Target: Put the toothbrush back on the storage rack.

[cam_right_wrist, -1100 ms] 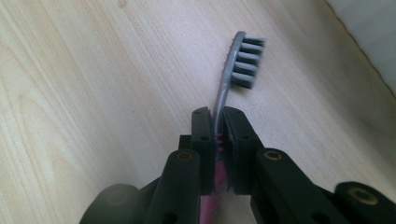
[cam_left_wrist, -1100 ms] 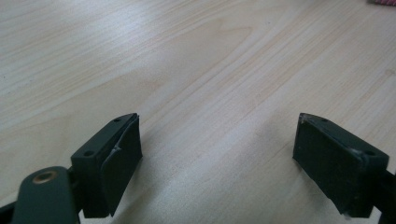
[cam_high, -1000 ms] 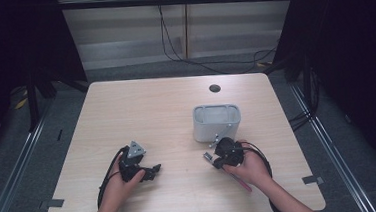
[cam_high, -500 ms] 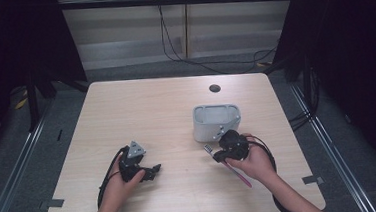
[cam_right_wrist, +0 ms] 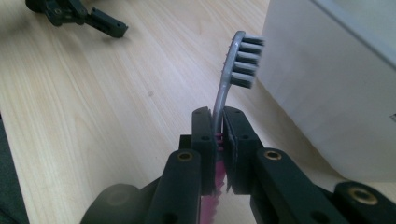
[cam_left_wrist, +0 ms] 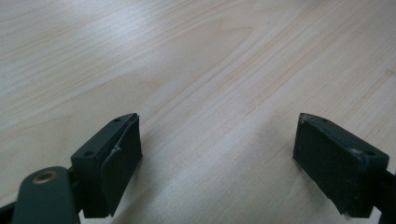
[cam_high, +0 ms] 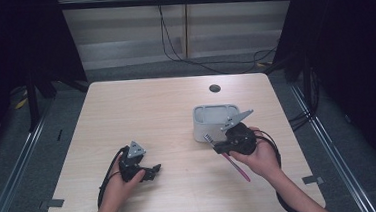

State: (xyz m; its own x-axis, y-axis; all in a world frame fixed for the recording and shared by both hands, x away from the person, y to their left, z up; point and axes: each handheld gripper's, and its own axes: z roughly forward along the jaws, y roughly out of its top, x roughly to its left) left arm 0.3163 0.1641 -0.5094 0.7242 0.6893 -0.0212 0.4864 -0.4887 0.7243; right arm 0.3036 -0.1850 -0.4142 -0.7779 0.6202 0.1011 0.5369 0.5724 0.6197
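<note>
I have the toothbrush [cam_right_wrist: 236, 65] clamped in my right tongs [cam_right_wrist: 218, 126], the two black jaws pressed together on its neck just below the head. In the right gripper view the grey bristle head stands up and ahead of the jaw tips, bristles facing toward the white holder [cam_right_wrist: 336, 93], while the pink handle runs back down between the jaws toward my hand. In the high view that same long axis shows as a slant: the pink handle [cam_high: 236, 166] trails back toward me past my right hand, and the head end points forward, toward the holder [cam_high: 216, 120].

What the coming move turns on is that the holder sits just ahead of my right tongs [cam_high: 213, 143] and close beside the brush head, its open top above the level of the bristles as far as I can judge. So the brush lies along the tongs' own line rather than across it, head leading. To drop it in I would need to bring the tongs over the rim and tip the long axis more upright; which end should go down first I cannot settle from here.

My left tongs [cam_left_wrist: 219, 154] stand wide apart with nothing but bare bench [cam_left_wrist: 196, 56] between them. They rest well away from the holder, so the right hand is plainly the nearer one and carries the work.
</note>
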